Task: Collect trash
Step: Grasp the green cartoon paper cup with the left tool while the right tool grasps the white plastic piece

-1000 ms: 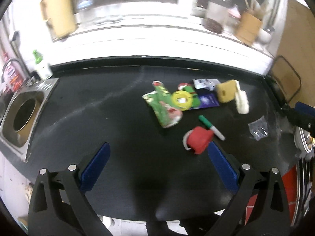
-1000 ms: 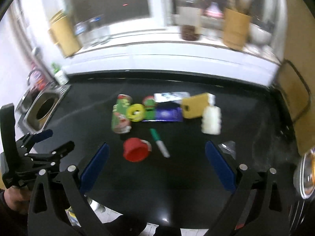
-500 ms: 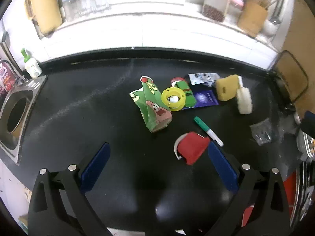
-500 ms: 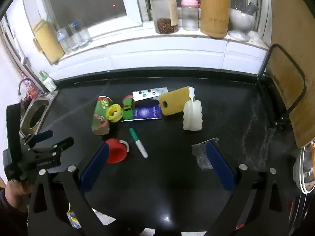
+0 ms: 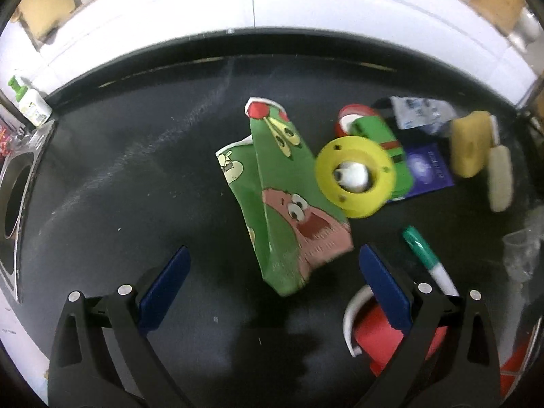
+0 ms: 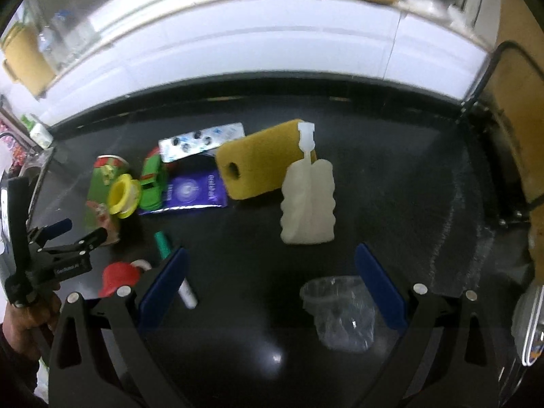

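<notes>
On the black counter (image 5: 119, 187) lies a crushed green cartoon carton (image 5: 285, 197). My left gripper (image 5: 273, 261) is open, and the carton's near end sits between its blue fingers without touching them. A yellow ring (image 5: 355, 176) and a green toy car (image 5: 380, 132) lie just right of the carton. In the right wrist view, my right gripper (image 6: 270, 258) is open above the counter. A crumpled clear plastic cup (image 6: 340, 312) lies by its right finger. A white ribbed bottle (image 6: 307, 207) and a yellow sponge (image 6: 261, 166) lie ahead of it.
A red cup (image 5: 387, 336), a green marker (image 5: 425, 255), a purple packet (image 5: 428, 170) and a blister pack (image 5: 421, 115) lie around. The sink (image 5: 17, 204) and a soap bottle (image 5: 30, 102) are at the left. A hand (image 6: 27, 319) holds the left gripper (image 6: 85, 229).
Both grippers have moved down and forward over the counter. The left one has closed in on the green carton, the right one on the clear cup. Both stayed open.
</notes>
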`<state>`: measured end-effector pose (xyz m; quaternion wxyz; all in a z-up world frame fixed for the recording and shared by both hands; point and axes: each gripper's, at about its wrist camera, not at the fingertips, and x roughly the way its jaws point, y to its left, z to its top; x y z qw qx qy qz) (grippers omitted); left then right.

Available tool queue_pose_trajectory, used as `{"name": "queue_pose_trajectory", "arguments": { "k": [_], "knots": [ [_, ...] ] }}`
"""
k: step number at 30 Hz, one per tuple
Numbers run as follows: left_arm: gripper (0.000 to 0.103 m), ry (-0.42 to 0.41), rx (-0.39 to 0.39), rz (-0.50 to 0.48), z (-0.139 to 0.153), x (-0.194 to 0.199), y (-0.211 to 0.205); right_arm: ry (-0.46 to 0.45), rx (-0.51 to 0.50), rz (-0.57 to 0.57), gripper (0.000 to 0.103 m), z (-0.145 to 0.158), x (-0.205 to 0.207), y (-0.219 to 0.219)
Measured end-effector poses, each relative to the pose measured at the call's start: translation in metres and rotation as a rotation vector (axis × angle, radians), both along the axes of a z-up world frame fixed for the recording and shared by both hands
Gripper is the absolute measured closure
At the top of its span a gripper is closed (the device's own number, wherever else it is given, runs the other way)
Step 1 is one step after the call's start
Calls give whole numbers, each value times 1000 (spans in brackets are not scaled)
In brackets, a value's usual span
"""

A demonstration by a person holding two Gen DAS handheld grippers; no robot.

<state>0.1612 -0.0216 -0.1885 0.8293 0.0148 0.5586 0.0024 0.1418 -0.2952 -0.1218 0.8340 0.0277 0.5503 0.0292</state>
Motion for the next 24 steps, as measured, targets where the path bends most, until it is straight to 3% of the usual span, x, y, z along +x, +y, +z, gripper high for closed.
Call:
{"name": "queue_pose_trajectory", "arguments": {
  "k": [9,10,11,13,14,16,19,24],
  "knots": [
    [8,47,4,-24,-28,31,6,139,-17,8,8,-65,58,-4],
    [16,46,-10,-29,-27,31,8,153,-20,10,13,-70,62,-4],
    [32,51,-18,-31,-28,32,10,162,-20,11,18,-72,64,-4],
    [44,48,-15,-38,-25,30,13,174,-36,11,46,-76,66,-5],
    [45,51,-28,-43,-24,30,14,175,-46,9,57,-77,66,-6],
    [45,36,-55,-45,-18,27,18,175,-40,5,68,-79,67,-10],
    [46,11,-42,-54,-7,22,18,145,-51,-3,77,-71,64,-15],
    [47,-47,-24,-67,24,18,20,77,-12,-10,83,-43,50,-19]
  ]
}}
